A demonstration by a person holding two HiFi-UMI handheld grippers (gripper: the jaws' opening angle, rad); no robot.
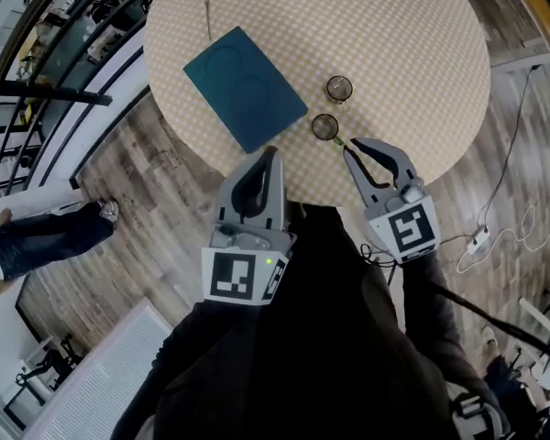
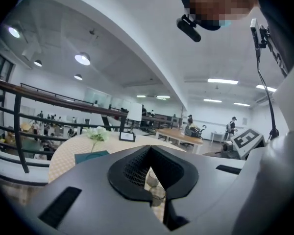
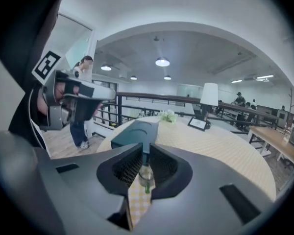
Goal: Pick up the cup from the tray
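The tray [image 1: 243,90] lies bare on the table [image 1: 394,53], and no cup stands on it. Two glass cups stand on the cloth just beside its right edge, the near cup [image 1: 324,126] and the far cup [image 1: 339,88].

The left gripper [image 1: 272,152] hangs over the table's near edge with its fingers clenched on nothing. The right gripper [image 1: 348,145] is also drawn together, with only a thin slit. The near cup shows through this slit but stands just ahead of the tips, so it is not held.

I judge this fits two stages. Either a cup was lifted off the tray and put down, or the cups simply stand there and the right gripper lines up on the near one.

In both cases the care is the same. The closed tips are very near a light glass, and a small push could tip it or knock it into the far cup.
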